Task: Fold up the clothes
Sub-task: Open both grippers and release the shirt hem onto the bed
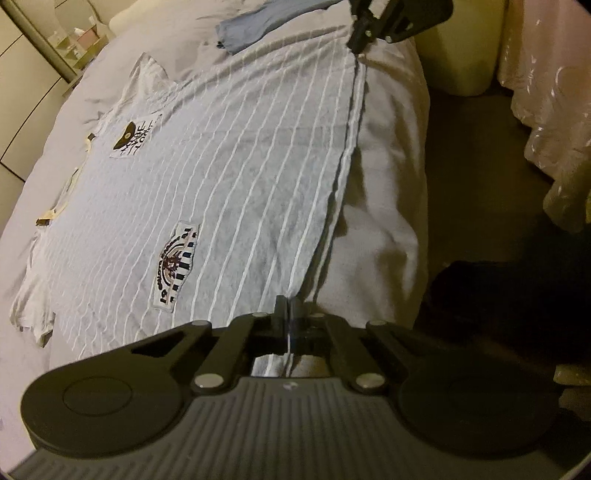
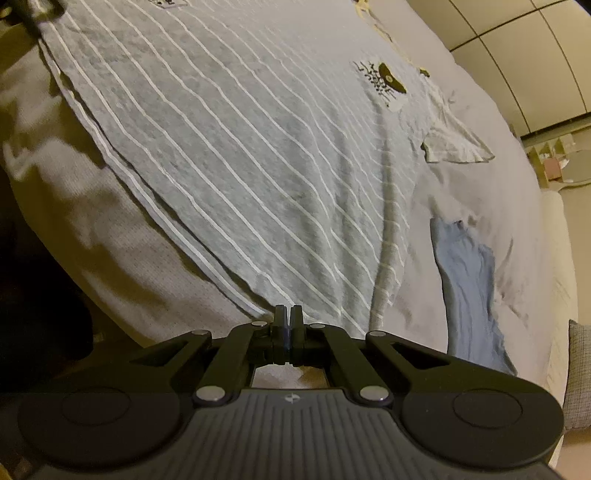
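A grey T-shirt point(image 1: 229, 166) with thin white stripes and two sewn patches lies flat on the bed, its hem along the bed's edge. My left gripper point(image 1: 288, 301) is shut on one hem corner. In the left wrist view, the right gripper point(image 1: 360, 42) pinches the far hem corner. From the right wrist view the same shirt point(image 2: 240, 147) spreads ahead, with my right gripper point(image 2: 287, 310) shut on its hem corner. The left gripper point(image 2: 35, 22) shows at the top left, at the other corner. The hem is stretched straight between the two grippers.
A blue garment point(image 1: 258, 22) point(image 2: 469, 288) lies crumpled on the grey bed sheet point(image 1: 55, 110) beside the shirt. Past the bed edge are dark floor point(image 1: 480, 184), a cream bin point(image 1: 458, 55) and pink fabric point(image 1: 546, 92). Wardrobe doors point(image 2: 517, 55) stand beyond the bed.
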Available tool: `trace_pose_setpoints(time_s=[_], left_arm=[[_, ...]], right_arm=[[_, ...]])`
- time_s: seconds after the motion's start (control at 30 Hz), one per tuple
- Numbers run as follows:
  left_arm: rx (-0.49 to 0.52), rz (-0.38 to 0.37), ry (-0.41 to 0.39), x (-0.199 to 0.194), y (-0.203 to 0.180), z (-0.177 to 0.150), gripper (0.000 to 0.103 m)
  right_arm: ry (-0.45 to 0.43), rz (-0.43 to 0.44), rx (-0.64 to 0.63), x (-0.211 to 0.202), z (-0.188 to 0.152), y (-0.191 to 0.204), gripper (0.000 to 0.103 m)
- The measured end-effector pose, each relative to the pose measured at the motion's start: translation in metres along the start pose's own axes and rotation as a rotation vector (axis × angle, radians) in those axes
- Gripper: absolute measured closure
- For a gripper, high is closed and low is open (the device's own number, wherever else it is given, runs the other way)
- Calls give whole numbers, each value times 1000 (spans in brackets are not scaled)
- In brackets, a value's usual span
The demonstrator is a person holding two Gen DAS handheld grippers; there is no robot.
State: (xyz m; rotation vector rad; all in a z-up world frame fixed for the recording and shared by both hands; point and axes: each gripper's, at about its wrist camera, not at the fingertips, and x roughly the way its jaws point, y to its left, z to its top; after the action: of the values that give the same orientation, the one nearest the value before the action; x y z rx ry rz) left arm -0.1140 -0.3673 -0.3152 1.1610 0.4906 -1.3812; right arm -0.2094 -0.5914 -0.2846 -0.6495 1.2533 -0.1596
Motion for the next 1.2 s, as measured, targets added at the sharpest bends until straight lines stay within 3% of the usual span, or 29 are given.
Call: trace_pose_setpoints(time_s=[0.2,0.47,0.6,0.8,0.83,0.93,1.07,1.2], left_arm=[[11,-39,-4,-9,1,-10,103],[26,-90,-9,-21,3,-24,103],[-88,-5,-22,-24,31,-20,103],[-180,111,12,-12,76,-13,103],[-189,124,21,-9,83,-12,103],[-213,142,29,5,102,-2,100],[-244,166,39,24,129,12,100],[-253,182,38,51,159,31,100]], right_arm=[[-44,14,14,-13,8,6,103],[-87,65,168,-12,38,-20,103],[-110,113,341,5,61,-56,101],[-109,266,655,55,90,-103,94],[-98,303,686,60,90,-104,89],[-67,441,708,63,87,-87,88],[-43,554,612,39,80,-57,90],[-118,477,612,34,78,-90,92]])
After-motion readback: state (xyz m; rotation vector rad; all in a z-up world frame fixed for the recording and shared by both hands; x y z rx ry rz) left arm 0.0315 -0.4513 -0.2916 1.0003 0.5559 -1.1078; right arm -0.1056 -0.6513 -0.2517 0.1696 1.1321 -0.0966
